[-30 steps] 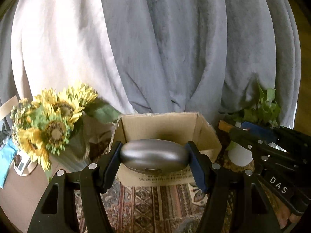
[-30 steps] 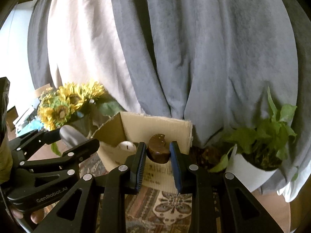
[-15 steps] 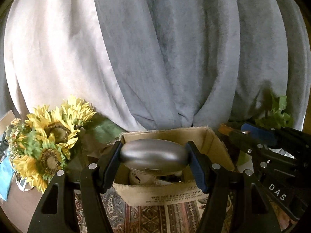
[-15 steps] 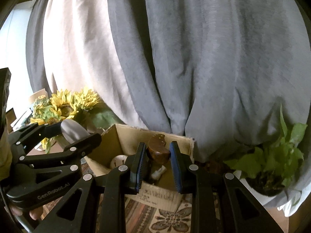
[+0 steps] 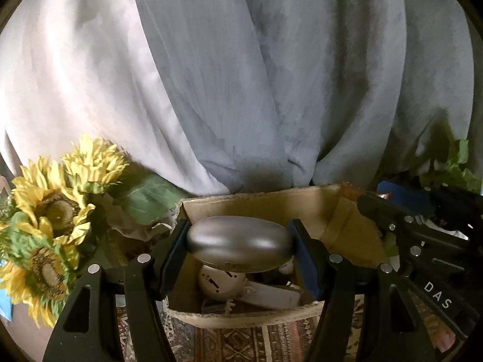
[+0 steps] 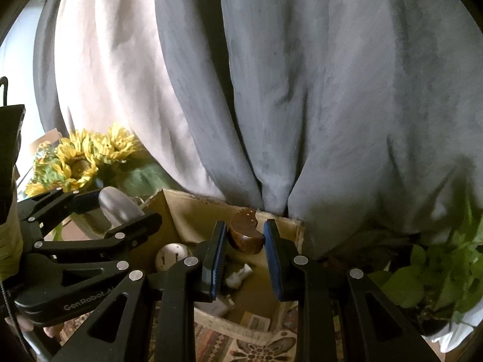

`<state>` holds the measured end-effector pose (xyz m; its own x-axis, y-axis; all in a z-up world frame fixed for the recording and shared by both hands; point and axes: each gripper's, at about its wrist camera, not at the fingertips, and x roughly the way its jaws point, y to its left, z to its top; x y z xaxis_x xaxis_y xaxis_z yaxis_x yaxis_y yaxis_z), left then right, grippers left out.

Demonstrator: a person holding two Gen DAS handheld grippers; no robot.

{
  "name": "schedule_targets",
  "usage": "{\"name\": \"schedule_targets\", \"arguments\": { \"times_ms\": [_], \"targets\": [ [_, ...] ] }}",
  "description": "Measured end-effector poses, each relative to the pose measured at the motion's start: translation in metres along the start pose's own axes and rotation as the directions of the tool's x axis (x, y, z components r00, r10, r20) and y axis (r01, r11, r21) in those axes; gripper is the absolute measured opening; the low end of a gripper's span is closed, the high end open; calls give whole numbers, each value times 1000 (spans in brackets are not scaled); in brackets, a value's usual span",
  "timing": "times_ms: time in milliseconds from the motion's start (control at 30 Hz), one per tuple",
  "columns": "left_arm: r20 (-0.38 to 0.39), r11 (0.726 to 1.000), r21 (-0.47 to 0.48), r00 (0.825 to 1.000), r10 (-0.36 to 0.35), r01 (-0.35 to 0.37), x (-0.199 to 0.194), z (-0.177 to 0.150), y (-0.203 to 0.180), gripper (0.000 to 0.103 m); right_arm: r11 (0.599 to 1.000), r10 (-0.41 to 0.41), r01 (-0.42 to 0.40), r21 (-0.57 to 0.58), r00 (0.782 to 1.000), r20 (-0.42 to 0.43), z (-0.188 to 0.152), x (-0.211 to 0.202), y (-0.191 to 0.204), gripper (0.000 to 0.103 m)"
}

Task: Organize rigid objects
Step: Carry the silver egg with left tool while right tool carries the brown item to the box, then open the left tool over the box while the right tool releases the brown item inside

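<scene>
My left gripper is shut on a smooth silver oval case and holds it over the open cardboard box. My right gripper is shut on a dark brown wooden piece with small pale dots, also over the box. Inside the box lie a white round object with black marks and flat white items. The left gripper with the silver case also shows in the right wrist view. The right gripper shows in the left wrist view.
Yellow sunflowers stand left of the box. A green potted plant stands to its right. Grey and white curtains hang close behind. A patterned rug lies under the box.
Both grippers have moved forward and over the box with their objects still held. The box's inside and its contents now show below the fingers.
</scene>
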<state>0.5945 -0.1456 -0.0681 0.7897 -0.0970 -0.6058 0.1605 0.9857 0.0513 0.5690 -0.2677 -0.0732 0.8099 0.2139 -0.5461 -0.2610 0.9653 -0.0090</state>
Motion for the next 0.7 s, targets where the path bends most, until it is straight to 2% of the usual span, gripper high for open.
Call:
{"name": "schedule_targets", "arguments": {
  "times_ms": [367, 700],
  "targets": [
    [-151, 999, 37, 988, -15, 21, 47, 0, 2, 65, 999, 48, -46, 14, 988, -144, -3, 50, -6, 27],
    [-323, 998, 44, 946, -26, 43, 81, -11, 1, 66, 995, 99, -92, 39, 953, -287, -17, 84, -5, 27]
  ]
}}
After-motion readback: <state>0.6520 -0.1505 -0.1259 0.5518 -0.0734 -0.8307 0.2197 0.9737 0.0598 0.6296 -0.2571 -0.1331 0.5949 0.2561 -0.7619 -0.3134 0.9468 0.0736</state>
